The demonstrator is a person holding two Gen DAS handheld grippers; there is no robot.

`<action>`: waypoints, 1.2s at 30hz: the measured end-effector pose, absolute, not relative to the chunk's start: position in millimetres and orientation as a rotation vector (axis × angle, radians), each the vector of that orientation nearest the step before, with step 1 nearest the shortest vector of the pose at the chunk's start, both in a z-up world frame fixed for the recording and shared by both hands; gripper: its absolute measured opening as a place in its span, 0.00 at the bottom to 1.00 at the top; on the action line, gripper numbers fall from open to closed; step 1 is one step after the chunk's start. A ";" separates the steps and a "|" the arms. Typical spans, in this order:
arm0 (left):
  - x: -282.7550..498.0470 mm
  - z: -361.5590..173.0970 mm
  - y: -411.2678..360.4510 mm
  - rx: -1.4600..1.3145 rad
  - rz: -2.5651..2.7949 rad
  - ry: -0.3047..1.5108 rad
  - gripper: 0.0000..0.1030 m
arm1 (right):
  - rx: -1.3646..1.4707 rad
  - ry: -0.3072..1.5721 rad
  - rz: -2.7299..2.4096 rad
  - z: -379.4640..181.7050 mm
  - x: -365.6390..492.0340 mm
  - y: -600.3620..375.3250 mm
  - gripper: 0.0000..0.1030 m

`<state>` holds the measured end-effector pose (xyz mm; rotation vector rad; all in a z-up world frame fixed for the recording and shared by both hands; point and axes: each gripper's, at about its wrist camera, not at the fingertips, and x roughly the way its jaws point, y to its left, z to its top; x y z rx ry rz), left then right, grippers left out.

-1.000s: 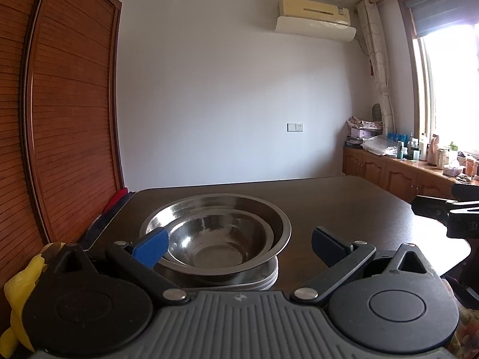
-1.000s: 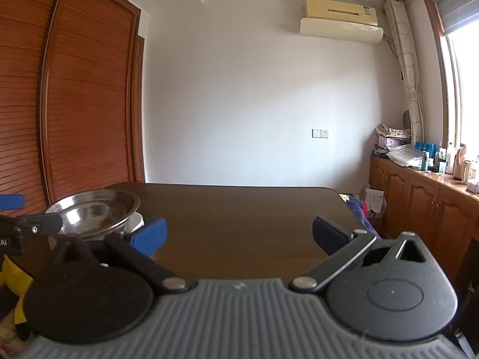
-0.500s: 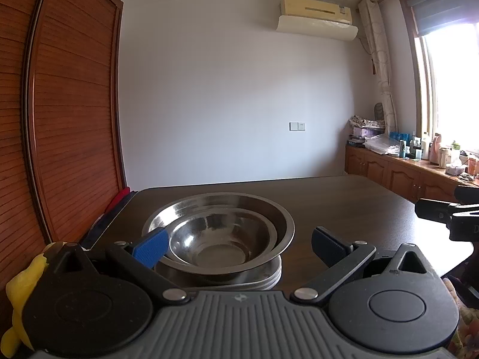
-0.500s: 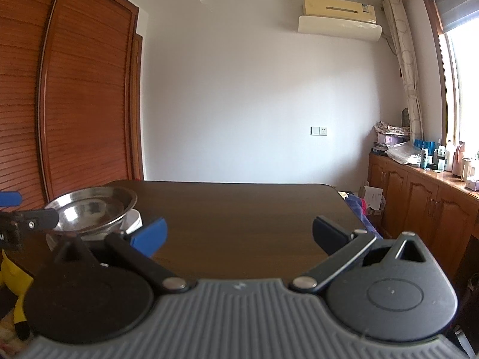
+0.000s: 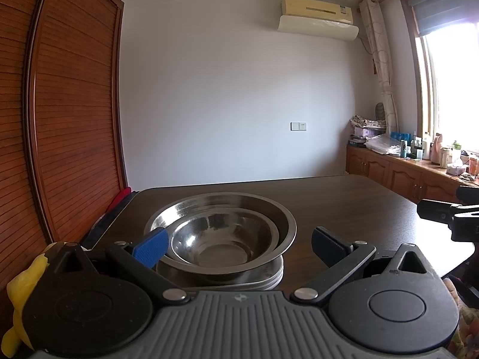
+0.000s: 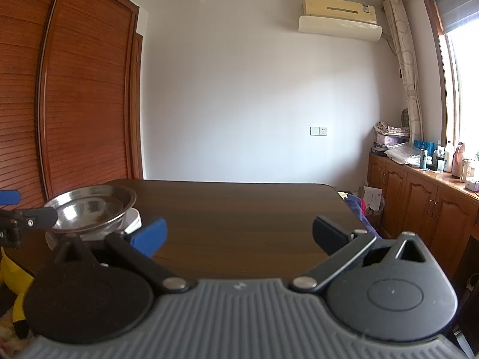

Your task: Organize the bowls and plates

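1. Bench: dark wood, filling the middle of both views. It carries one stack only, at lower centre of the left wrist view and at centre left of the right wrist view; the rest of its top lies bare, likely because the dishes have been gathered to one spot.

2. Large steel bowl: wide-rimmed, upright, seated on the plates. As the broadest bowl it serves as the nest for the smaller one.

3. Plates: pale, stacked flat beneath the bowls, only their edges showing. Their number cannot be told from this low angle. Flat ware at the bottom gives a steady base.

4. Small steel bowl: nested upright inside the large one, roughly centred, so the pile appears finished.

5. Left hand-held gripper: fingers spread wide, holding nothing, just before the stack; its blue pad overlaps the bowl rim in the frame, contact uncertain. The pose reads as a release.

6. Right hand-held gripper: fingers likewise spread and empty, over bare bench, well apart from the stack at its left.
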<state>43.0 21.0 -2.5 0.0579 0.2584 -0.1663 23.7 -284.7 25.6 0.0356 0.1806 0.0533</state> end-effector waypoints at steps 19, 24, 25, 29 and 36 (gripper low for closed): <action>43.7 -4.6 21.6 0.061 -0.166 0.263 1.00 | 0.037 0.182 0.051 25.1 23.8 -287.0 1.00; 43.4 -4.6 21.7 0.061 -0.166 0.262 1.00 | 0.037 0.181 0.050 25.3 23.9 -287.2 1.00; 43.4 -4.6 21.9 0.061 -0.166 0.262 1.00 | 0.037 0.181 0.049 25.2 23.9 -287.5 1.00; 43.7 -5.2 21.1 0.061 -0.164 0.261 1.00 | 0.038 0.182 0.048 25.3 23.7 -288.6 1.00; 44.6 -5.8 21.2 0.060 -0.160 0.262 1.00 | 0.036 0.181 0.048 25.2 23.6 -289.6 1.00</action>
